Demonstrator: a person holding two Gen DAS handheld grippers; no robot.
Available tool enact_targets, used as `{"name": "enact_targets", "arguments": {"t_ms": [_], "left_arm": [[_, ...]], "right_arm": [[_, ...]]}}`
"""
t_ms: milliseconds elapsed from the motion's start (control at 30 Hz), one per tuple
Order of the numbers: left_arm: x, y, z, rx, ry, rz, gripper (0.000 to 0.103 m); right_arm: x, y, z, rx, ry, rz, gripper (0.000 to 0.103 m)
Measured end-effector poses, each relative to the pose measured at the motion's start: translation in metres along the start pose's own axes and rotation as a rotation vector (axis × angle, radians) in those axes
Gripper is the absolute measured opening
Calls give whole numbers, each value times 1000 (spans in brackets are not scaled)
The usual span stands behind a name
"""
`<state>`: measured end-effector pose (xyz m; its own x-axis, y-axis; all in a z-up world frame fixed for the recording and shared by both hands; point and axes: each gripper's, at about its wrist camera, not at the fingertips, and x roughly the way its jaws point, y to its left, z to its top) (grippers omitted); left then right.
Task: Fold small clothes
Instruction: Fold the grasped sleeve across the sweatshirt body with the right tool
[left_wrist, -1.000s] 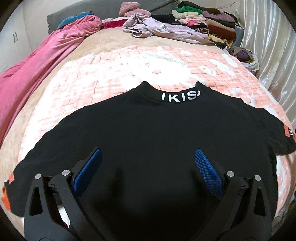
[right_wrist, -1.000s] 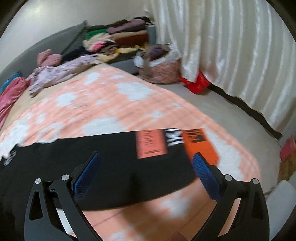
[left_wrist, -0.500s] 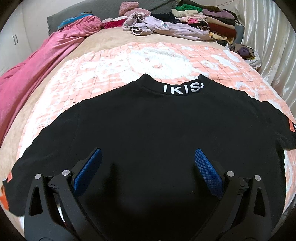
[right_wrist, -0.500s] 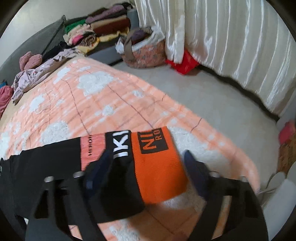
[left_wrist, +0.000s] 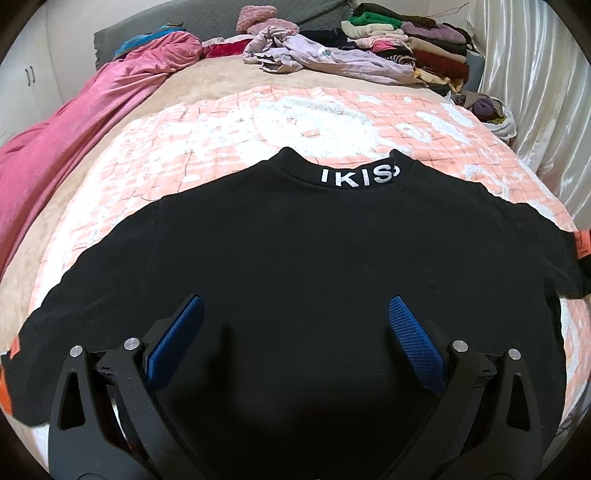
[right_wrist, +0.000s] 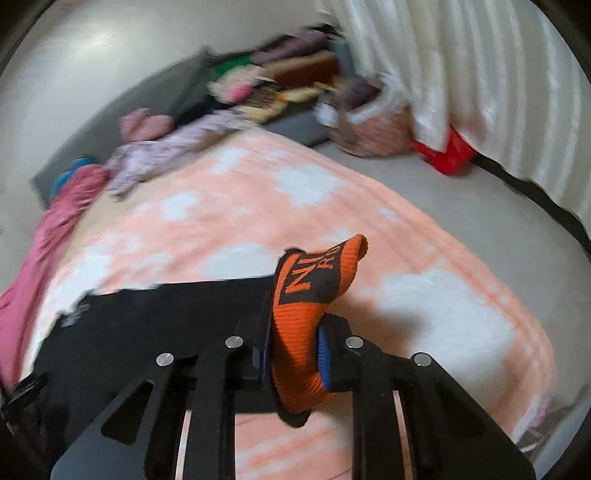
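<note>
A black sweatshirt (left_wrist: 295, 240) with white lettering on its collar (left_wrist: 360, 176) lies flat on the peach-and-white blanket (left_wrist: 258, 122), sleeves spread to both sides. My left gripper (left_wrist: 295, 325) hovers open over the lower body of the sweatshirt, nothing between its blue pads. In the right wrist view, my right gripper (right_wrist: 295, 332) is closing its jaws on the orange cuff (right_wrist: 306, 295) of the right sleeve. The pads press the cuff from both sides and it stands up, bunched, above the blanket (right_wrist: 424, 295). The black sleeve (right_wrist: 166, 317) trails off to the left.
A pink cover (left_wrist: 74, 140) lies along the bed's left side. At the bed's head lie a lilac garment (left_wrist: 332, 59) and a stack of folded clothes (left_wrist: 406, 48). A curtain (right_wrist: 461, 74), a patterned bag (right_wrist: 369, 129) and a red object (right_wrist: 447, 155) stand on the floor to the right.
My right gripper went from wide open above the flat sleeve end to shut on the orange cuff, which now stands lifted and bunched. My left gripper stayed open over the sweatshirt.
</note>
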<state>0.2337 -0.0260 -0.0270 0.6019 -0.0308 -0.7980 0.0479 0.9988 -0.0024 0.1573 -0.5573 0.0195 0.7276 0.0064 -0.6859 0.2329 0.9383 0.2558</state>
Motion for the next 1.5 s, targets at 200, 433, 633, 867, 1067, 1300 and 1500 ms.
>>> {"name": "enact_targets", "arguments": {"t_ms": [200, 433, 633, 867, 1067, 1300, 1500], "left_arm": [[-7, 4, -1, -17, -12, -17, 94], [-14, 17, -9, -32, -13, -14, 94], [-16, 32, -15, -63, -8, -17, 94], [-16, 31, -20, -70, -2, -48, 94], [-15, 21, -20, -51, 9, -76, 94], [-13, 4, -13, -30, 14, -100, 94], [-9, -22, -6, -5, 39, -170, 94]], "right_arm": [[-23, 91, -8, -152, -16, 197, 18], [-7, 182, -30, -265, 70, 359, 17], [5, 237, -48, -319, 115, 433, 16], [23, 279, -59, -372, 143, 434, 15], [26, 294, -69, -424, 157, 440, 20], [25, 290, -69, -419, 145, 444, 33], [23, 273, -62, -402, 112, 393, 40]]}}
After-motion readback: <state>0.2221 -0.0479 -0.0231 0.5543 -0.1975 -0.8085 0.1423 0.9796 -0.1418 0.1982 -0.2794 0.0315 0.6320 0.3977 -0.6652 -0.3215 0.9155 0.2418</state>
